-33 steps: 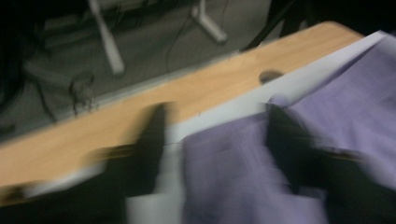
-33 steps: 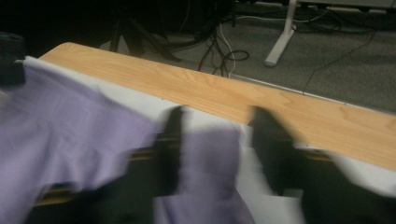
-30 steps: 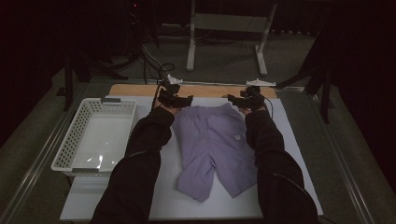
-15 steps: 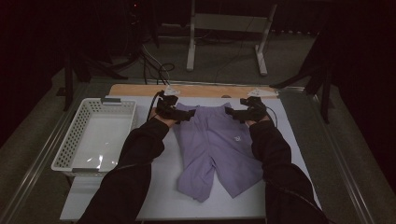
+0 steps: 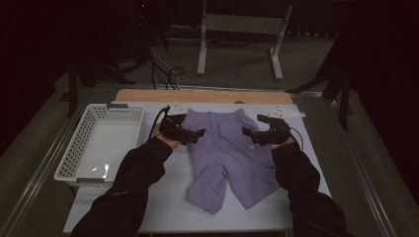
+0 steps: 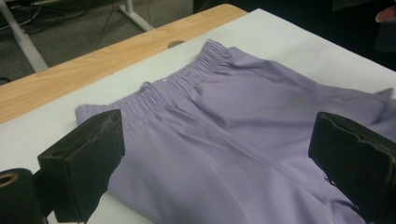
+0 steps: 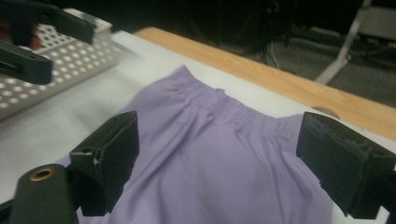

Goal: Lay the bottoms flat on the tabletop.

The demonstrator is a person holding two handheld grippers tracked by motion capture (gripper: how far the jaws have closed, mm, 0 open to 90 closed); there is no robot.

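White mat [image 5: 163, 197] over wooden table [image 5: 197, 96]; dark room, grey floor [image 5: 237, 64].

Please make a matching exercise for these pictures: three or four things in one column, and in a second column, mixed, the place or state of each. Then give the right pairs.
Things:
1. purple shorts
2. white basket
3. left gripper
4. wooden strip

Places or states:
A. runs along the far edge of the table
B. lies flat on the white mat, waistband toward the far side
C. stands at the left of the mat, with nothing in it
D. jaws open, at the left side of the shorts

Right pairs: 1-B, 2-C, 3-D, 4-A
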